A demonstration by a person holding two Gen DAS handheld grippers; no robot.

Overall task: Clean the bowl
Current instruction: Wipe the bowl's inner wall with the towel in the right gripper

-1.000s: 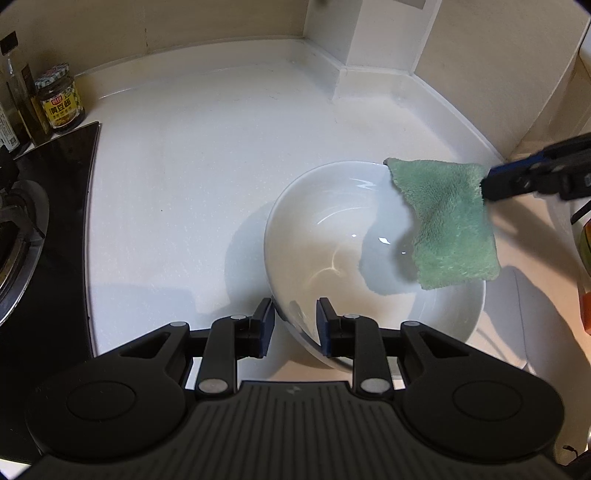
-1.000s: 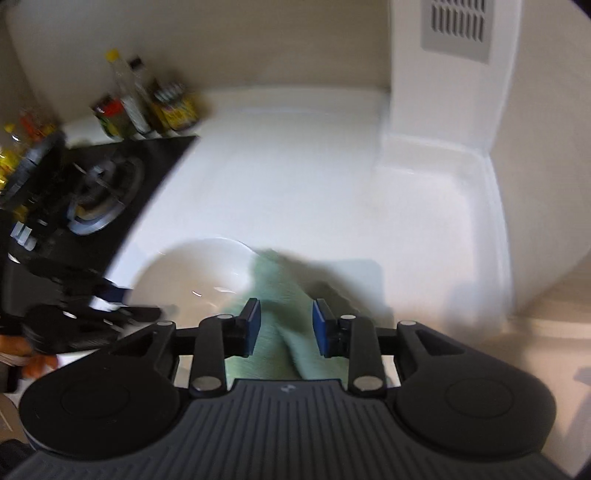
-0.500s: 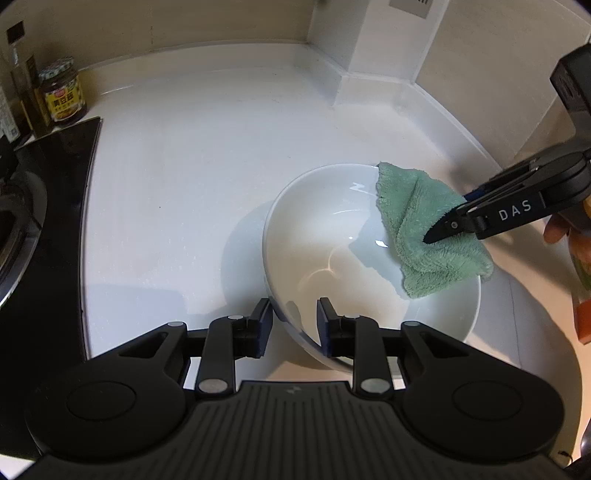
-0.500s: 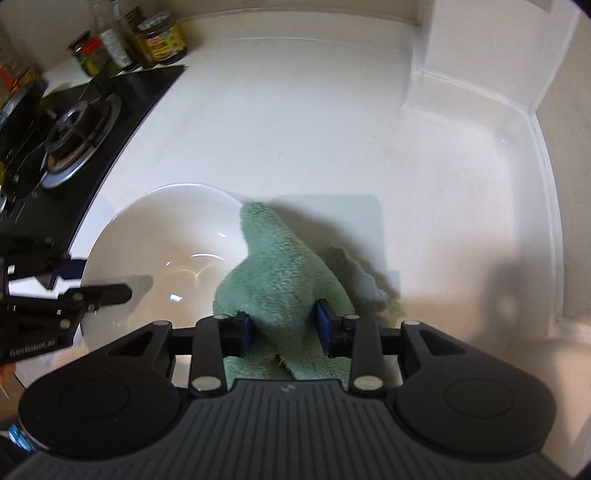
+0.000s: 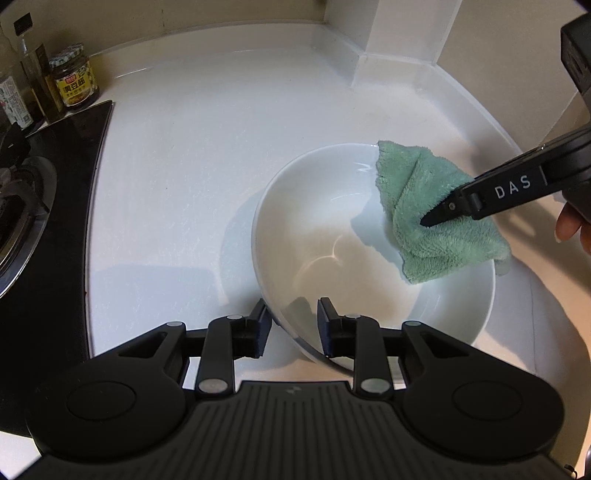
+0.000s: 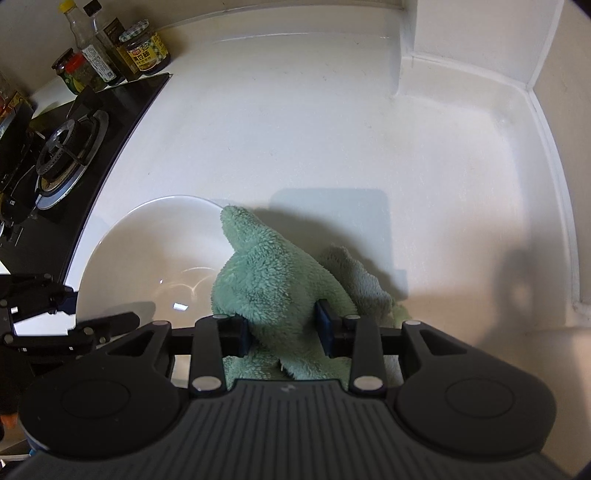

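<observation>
A white bowl (image 5: 332,258) sits tilted on the white counter, and my left gripper (image 5: 293,328) is shut on its near rim, one pad outside the wall and one inside. A green fluffy cloth (image 5: 443,251) lies bunched over the bowl's right rim, partly inside. My right gripper (image 6: 282,328) is shut on the cloth (image 6: 273,273), which bulges up between both pads. In the left wrist view the right gripper's fingertip (image 5: 428,220) presses into the cloth from the right. The bowl (image 6: 155,251) looks empty inside.
A black gas hob (image 5: 44,206) borders the counter on the left, with jars and bottles (image 5: 74,81) behind it. Walls and a boxed corner (image 5: 399,33) close the back and right. A person's fingertip (image 5: 567,225) shows at the right edge.
The cloth, hanging from the right gripper above the bowl a second ago, has come down and bunched on the right rim. The left gripper and bowl have stayed put.
</observation>
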